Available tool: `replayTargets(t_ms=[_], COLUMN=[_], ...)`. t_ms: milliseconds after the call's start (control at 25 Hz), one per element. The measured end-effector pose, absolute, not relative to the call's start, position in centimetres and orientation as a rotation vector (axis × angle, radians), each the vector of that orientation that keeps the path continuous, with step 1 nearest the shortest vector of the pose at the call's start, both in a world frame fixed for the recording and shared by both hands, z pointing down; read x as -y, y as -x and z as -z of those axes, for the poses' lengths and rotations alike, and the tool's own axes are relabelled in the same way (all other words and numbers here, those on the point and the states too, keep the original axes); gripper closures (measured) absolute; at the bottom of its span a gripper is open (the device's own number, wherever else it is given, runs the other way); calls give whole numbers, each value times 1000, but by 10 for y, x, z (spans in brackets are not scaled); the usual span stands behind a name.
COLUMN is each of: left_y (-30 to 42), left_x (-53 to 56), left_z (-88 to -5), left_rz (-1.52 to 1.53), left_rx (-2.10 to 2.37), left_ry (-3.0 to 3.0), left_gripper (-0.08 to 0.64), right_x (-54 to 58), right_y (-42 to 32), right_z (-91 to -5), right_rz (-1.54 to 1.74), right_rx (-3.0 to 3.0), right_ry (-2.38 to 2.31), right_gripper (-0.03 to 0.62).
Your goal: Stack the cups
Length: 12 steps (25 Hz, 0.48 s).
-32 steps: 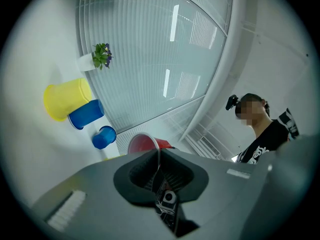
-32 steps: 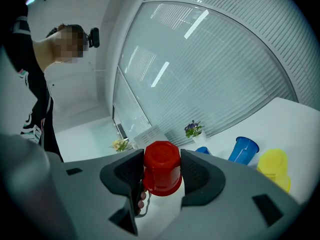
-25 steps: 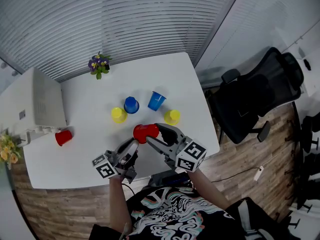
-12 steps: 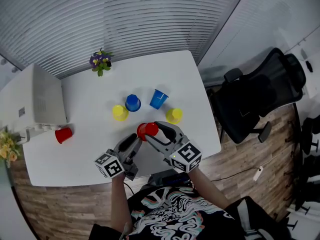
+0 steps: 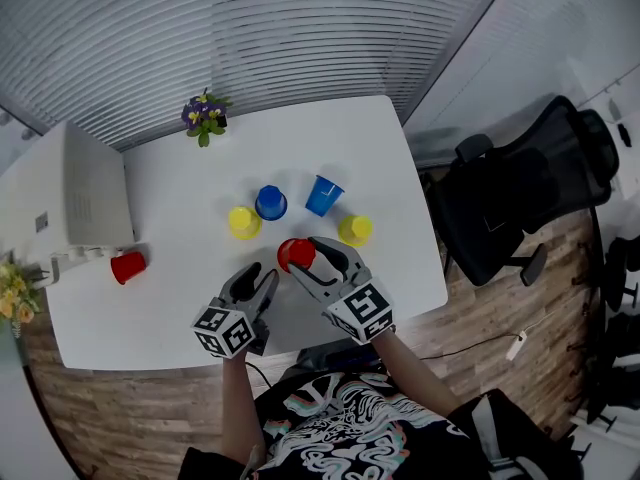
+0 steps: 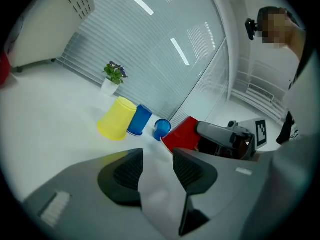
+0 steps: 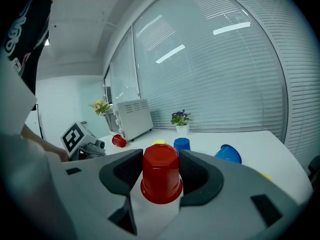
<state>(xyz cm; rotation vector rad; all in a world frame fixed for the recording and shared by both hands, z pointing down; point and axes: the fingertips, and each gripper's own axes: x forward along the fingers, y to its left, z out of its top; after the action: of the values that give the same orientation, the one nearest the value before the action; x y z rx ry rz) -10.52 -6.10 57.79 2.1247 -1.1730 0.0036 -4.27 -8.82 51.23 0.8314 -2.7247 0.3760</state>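
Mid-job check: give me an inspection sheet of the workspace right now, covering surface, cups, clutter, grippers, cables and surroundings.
Surface: white table, with loose cups near its middle.
Job's things: held red cup; yellow cup nearer the appliance; yellow cup nearer the chair; upside-down blue cup; blue cup on its side; second red cup lying by the appliance. None stacked.
Clutter: white appliance, flower pot, yellow flowers.
Grippers: right gripper shut on the held red cup; left gripper open and empty, its jaws have just been opening.
Cables: thin cable on the floor.
Surroundings: blinds, office chair, wooden floor.
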Motion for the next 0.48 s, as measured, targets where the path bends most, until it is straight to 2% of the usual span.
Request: replayTargets(t_ms=[480], left_y=[157], left_x=[94], left_z=[-581], left_rz=[-139], left_rx=[1485], left_ry=[-2082], left_gripper=[376], right_x=[108], right_y=[58], right_z=[-540], right_rz=[-219], right_rx=[2609], right_ry=[-822], right_gripper=[370])
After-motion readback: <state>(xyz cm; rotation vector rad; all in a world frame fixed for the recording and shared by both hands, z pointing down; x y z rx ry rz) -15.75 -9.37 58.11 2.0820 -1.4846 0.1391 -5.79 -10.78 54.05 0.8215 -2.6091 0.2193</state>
